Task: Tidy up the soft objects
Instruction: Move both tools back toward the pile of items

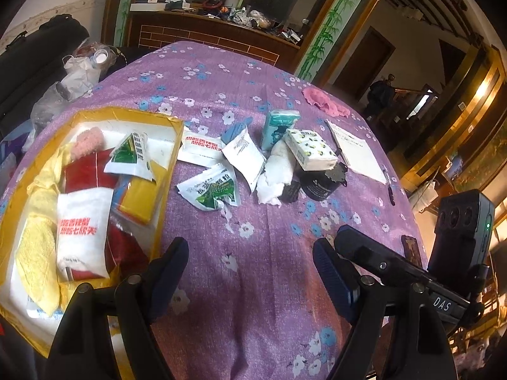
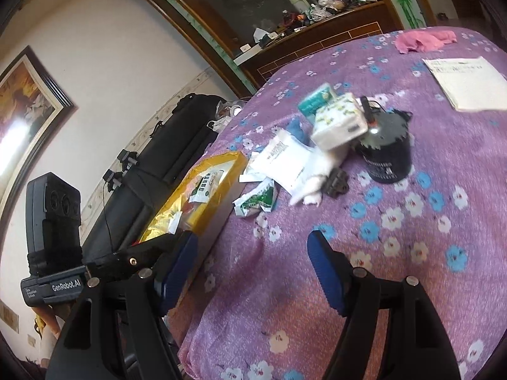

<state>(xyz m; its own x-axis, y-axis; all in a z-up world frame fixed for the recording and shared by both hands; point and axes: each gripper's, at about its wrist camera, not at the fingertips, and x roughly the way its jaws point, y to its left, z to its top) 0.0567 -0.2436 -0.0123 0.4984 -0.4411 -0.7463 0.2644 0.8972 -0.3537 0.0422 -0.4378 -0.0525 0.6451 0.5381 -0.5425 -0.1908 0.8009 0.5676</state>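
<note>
A yellow box at the left holds a pink fluffy item, yellow cloth, red fabric and sachets. On the purple flowered cloth beyond lie sachets, a white cloth, a teal tissue pack, a patterned tissue pack and a pink cloth. My left gripper is open and empty above the cloth, right of the box. My right gripper is open and empty; the box, sachets and tissue packs lie ahead of it.
A black cup with a lid stands by the tissue packs, a small dark object beside it. A white paper and pen lie right. A black bag stands beside the table. A cluttered cabinet is behind.
</note>
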